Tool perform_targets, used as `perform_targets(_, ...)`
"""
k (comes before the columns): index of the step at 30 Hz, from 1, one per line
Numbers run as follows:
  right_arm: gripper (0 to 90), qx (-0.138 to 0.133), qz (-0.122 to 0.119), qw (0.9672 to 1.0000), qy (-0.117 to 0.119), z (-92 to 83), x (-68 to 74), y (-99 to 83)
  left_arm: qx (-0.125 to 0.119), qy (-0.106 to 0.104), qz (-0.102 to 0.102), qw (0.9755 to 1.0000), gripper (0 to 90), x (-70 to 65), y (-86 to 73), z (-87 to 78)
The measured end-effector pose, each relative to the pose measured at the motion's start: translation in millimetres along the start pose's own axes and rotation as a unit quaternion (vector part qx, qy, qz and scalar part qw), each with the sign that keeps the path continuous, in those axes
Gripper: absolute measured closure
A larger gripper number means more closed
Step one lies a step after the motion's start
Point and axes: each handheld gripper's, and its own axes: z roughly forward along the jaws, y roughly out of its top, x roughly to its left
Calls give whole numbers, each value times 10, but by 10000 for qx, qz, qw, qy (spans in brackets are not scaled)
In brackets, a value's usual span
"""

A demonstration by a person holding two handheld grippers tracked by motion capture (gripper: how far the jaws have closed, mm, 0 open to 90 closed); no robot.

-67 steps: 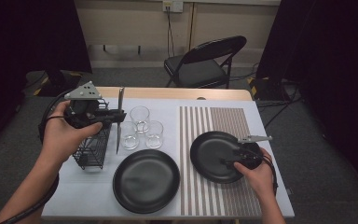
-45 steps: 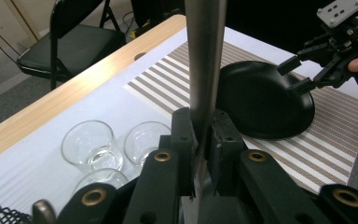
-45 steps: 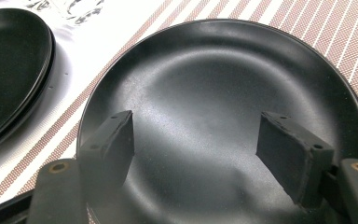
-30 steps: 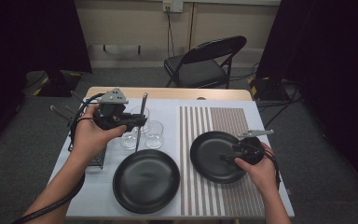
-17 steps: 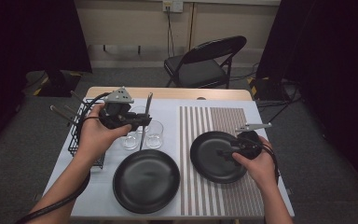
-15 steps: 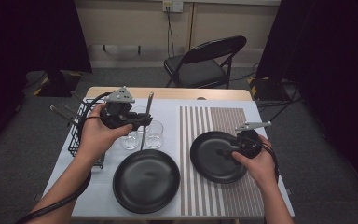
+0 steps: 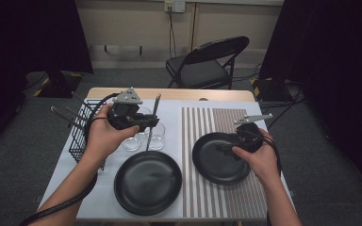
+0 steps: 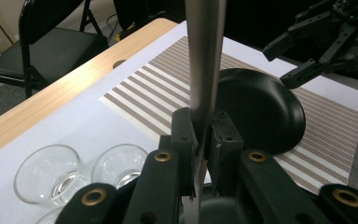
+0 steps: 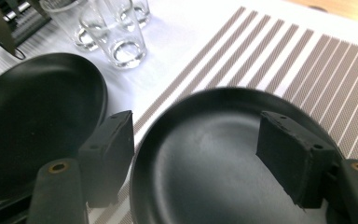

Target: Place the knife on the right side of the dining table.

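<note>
My left gripper (image 7: 152, 123) is shut on a long flat steel utensil (image 7: 153, 117) and holds it nearly upright over the glasses (image 7: 143, 139). In the left gripper view the pads (image 8: 182, 135) clamp the utensil's flat shaft (image 8: 205, 70). My right gripper (image 7: 222, 148) hovers open just above the right black plate (image 7: 217, 165), which lies on the striped mat (image 7: 217, 120). In the right gripper view its jaws stand wide apart over that plate (image 9: 223, 112), with nothing between them.
A second black plate (image 7: 147, 182) lies front and centre on the white tabletop (image 7: 99, 197). A black wire basket (image 7: 82, 129) with more utensils stands at the left edge. Beyond the table is a folding chair (image 7: 202, 66).
My left hand carried the utensil from above the basket rightward, to over the glasses. My right gripper lifted slightly off the plate, jaws unchanged.
</note>
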Motion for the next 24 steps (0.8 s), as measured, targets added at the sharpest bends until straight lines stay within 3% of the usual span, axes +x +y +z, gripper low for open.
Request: perform_targets(24,268,35,-169,9998,88,-46,134,323,65,-82,86,9999,821,-98,118,239)
